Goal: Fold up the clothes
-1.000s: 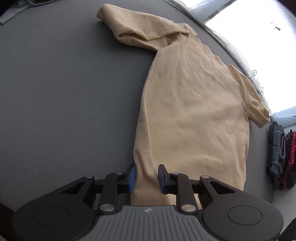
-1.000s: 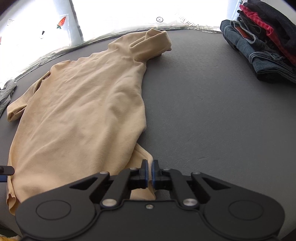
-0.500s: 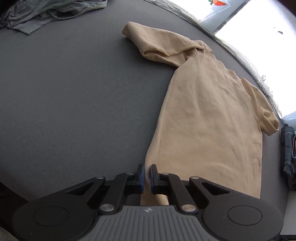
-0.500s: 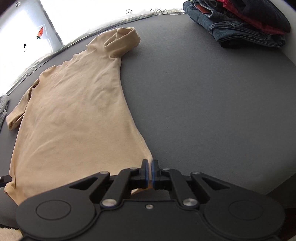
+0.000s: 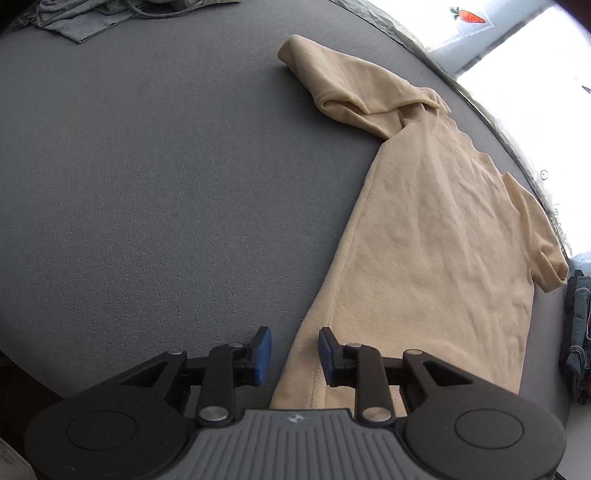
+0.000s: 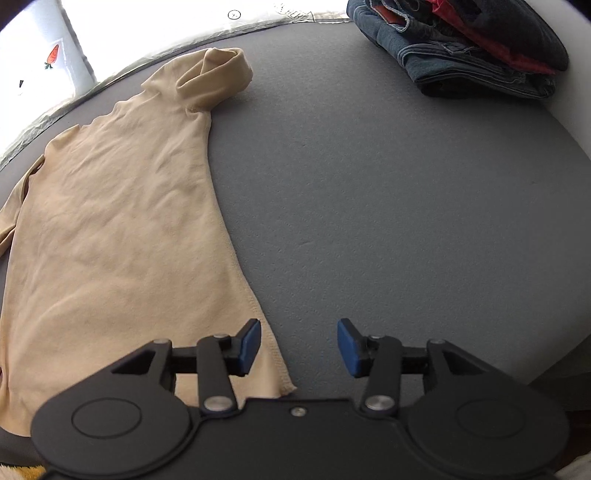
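We have a tan short-sleeved T-shirt spread flat on the grey padded tabletop, collar end towards the bright window, hem towards us. Our left gripper hangs over the hem's left corner with its jaws opening; the shirt's side edge lies between the blue pads, which do not press it. Our right gripper stands over the hem's right corner, jaws likewise opening, the stitched edge under the gap and nothing clamped.

The far-left sleeve lies rumpled and doubled on itself; the other sleeve lies nearly flat.

We judge the knit soft, light and limp: it will sag and crease wherever it is unsupported, and it should drag easily over the textured top. The doubled, stitched hem corners and the shoulder seams look like the firmest places to pinch.

A stack of folded jeans and dark garments sits well apart at the right, and a grey garment lies at the far left edge.

No brand or label on the shirt is legible; the only marking is a carrot sticker on the window.
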Tool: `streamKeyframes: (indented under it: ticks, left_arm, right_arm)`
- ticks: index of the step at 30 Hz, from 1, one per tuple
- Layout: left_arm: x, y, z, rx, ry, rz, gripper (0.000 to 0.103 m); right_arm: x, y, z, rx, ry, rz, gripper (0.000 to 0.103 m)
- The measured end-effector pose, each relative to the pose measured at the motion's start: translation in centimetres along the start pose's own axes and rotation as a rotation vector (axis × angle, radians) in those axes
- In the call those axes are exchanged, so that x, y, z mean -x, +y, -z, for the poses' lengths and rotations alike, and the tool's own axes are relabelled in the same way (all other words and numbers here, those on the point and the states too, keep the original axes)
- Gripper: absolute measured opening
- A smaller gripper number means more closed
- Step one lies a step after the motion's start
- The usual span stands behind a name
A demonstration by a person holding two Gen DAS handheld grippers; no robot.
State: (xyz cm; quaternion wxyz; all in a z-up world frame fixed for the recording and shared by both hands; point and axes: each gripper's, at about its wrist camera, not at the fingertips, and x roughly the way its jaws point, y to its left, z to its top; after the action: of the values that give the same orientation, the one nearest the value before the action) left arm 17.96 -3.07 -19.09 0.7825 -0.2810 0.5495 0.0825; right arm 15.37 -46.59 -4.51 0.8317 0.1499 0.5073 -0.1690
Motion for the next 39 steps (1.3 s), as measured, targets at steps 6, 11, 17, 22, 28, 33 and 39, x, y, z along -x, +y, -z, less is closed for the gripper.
streamKeyframes:
  ticks: [6,11,17,22,28,33,39]
  left_arm:
    - [0.0,-0.3,-2.7,-0.038,-0.039,-0.032,0.047]
    - [0.3,-0.6,-6.2,-0.132,-0.064,-0.065,0.056]
    - [-0.2,-1.7,-11.6,-0.232,-0.14,-0.094,0.068]
    - [-2.5,-5.0,-14.4,-0.433,-0.205,-0.15,0.07]
    - [-6.9,-7.2,-16.1,-0.513,-0.253,-0.252,0.073]
    - [-8.7,-6.8,-16.4,-0.57,-0.275,-0.29,0.083]
    - [-7.4,-5.0,-15.8,-0.561,-0.258,-0.203,0.085]
  right_arm:
    - [-1.8,2.3,-2.5,0.046,-0.073,-0.052,0.093]
    - [-3.4,5.8,-3.8,0.086,-0.287,-0.084,0.103]
    - [-7.9,9.0,-6.3,0.079,-0.362,-0.125,0.103]
    - [-10.2,11.5,-7.0,0.162,-0.358,-0.066,0.103]
    - [-10.5,11.3,-6.2,0.165,-0.414,-0.065,0.103]
    - [-10.5,11.4,-6.2,0.166,-0.422,-0.06,0.103]
    - [-10.6,11.4,-6.3,0.166,-0.422,-0.06,0.103]
